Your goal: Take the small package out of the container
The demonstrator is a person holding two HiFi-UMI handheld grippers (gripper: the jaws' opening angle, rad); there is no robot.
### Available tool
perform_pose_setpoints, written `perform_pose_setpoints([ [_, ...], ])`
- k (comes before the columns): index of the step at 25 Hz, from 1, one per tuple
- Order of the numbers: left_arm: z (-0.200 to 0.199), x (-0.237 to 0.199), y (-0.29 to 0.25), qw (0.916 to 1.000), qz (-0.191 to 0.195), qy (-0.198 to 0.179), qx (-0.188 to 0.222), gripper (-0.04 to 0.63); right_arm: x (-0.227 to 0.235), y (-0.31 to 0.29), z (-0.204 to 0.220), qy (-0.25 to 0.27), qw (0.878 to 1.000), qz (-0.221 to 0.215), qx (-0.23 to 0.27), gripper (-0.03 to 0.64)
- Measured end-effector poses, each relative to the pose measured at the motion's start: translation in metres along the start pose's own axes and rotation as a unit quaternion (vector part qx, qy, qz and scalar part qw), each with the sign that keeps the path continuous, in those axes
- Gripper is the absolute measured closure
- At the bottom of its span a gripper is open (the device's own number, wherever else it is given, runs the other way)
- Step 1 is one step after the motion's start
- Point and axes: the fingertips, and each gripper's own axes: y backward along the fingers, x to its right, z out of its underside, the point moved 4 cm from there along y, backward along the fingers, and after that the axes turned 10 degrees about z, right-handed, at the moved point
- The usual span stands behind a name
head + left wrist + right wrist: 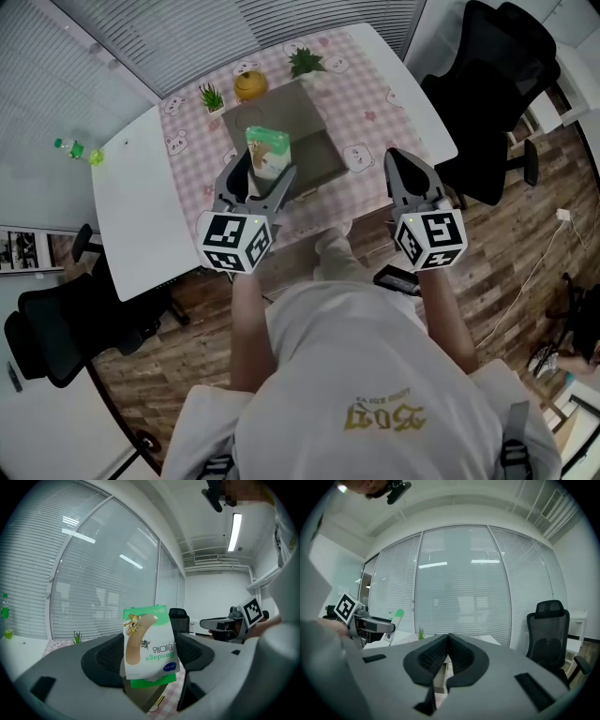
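Note:
A small green-and-white bandage package point(266, 150) hangs just above an open brown cardboard box point(314, 127) on the table. My left gripper point(263, 165) is shut on it, one pad on each side edge. In the left gripper view the package point(151, 644) stands upside down between the pads, with a corner of the box point(146, 701) below. My right gripper point(396, 156) hovers to the right of the box, shut and empty. In the right gripper view its pads meet point(448, 640), and the package point(395, 623) shows far left.
The box rests on a pink chequered cloth point(370, 80) over a white table point(131, 216). Behind it stand two small green plants point(305, 62) point(212, 97) and a yellow pot point(248, 84). A green bottle point(75, 148) is at the far left. Black office chairs point(497, 94) point(66, 328) flank the table.

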Motion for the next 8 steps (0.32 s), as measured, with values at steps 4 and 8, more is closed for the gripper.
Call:
perform_pose_setpoints([
  [4,0.0034,0.0007,-0.0006,1.0000,0.000,0.002,-0.002,0.239,0.0016,0.0031,0.0063,-0.004,1.000,0.002,-0.007,0.604],
  [8,0.0046,0.0028,0.0001,1.0000,0.002,0.002,-0.004,0.239,0.0025,0.0082,0.0092,-0.007,1.000,0.003,-0.011,0.604],
])
